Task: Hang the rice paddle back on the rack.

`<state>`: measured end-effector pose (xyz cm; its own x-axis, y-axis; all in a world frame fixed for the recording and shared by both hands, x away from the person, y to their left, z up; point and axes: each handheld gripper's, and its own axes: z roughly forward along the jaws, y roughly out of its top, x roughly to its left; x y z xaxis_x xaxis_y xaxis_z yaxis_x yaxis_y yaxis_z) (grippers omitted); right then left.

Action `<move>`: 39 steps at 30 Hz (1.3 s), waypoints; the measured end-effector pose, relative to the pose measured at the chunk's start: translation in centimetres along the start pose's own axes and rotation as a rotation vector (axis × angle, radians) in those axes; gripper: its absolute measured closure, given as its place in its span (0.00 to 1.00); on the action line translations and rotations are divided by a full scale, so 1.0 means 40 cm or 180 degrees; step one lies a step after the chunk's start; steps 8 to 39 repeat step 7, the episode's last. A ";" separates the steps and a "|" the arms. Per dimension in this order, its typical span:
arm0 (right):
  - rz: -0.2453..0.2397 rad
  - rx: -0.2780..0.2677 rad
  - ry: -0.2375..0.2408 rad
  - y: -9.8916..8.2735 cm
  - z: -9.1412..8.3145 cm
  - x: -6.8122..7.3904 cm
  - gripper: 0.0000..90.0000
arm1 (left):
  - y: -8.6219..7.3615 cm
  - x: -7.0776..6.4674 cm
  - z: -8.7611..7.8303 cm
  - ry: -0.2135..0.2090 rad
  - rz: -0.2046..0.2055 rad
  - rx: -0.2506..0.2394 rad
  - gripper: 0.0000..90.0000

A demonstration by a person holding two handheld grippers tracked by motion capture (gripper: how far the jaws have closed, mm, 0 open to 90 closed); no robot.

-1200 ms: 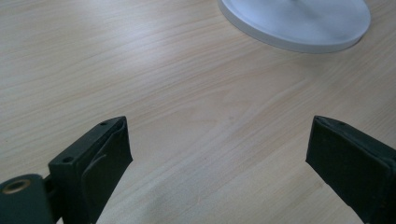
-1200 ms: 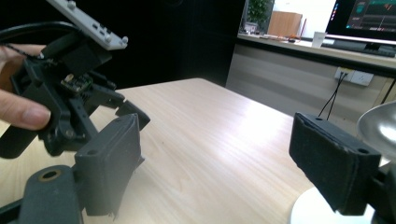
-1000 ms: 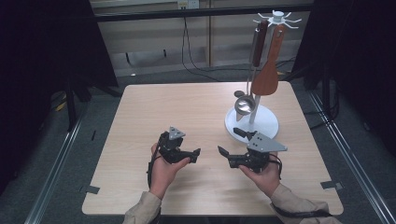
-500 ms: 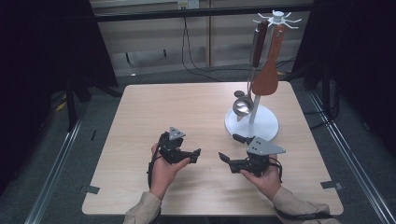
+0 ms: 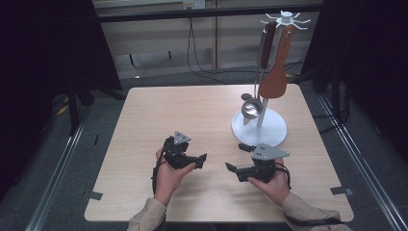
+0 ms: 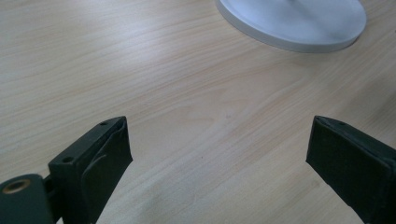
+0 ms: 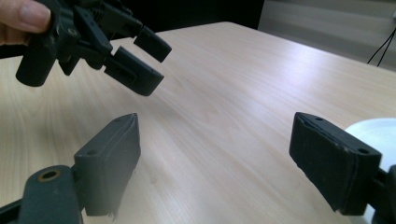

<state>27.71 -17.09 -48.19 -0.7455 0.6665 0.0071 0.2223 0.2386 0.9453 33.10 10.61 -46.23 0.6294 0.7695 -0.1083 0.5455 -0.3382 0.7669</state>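
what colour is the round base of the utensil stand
White; the round base shows best in the high view, standing on the pale wooden table.

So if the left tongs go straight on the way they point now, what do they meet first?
Probably the white round base of the utensil stand. The left tongs are open, with bare table between them and the base, though depth is hard to judge.

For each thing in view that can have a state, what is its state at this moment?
left gripper: open, nothing between its jaws, held over the table.
right gripper: open, nothing between its jaws.
wooden spatula: hanging on the stand, blade down.
ladle: hanging on the stand, bowl low near the base.
dark-handled utensil: hanging on the stand.
stand: upright on the table.
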 end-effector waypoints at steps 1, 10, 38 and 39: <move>-0.0003 -0.0002 0.0003 -0.002 0.001 0.000 0.18 | 0.000 0.001 0.000 -0.0005 0.0024 0.0026 0.07; -0.0032 0.0068 0.0086 -0.001 0.000 0.003 0.18 | -0.003 0.001 0.005 -0.0005 0.0054 0.0072 0.07; -0.0032 0.0068 0.0086 -0.001 0.000 0.003 0.18 | -0.003 0.001 0.005 -0.0005 0.0054 0.0072 0.07; -0.0032 0.0068 0.0086 -0.001 0.000 0.003 0.18 | -0.003 0.001 0.005 -0.0005 0.0054 0.0072 0.07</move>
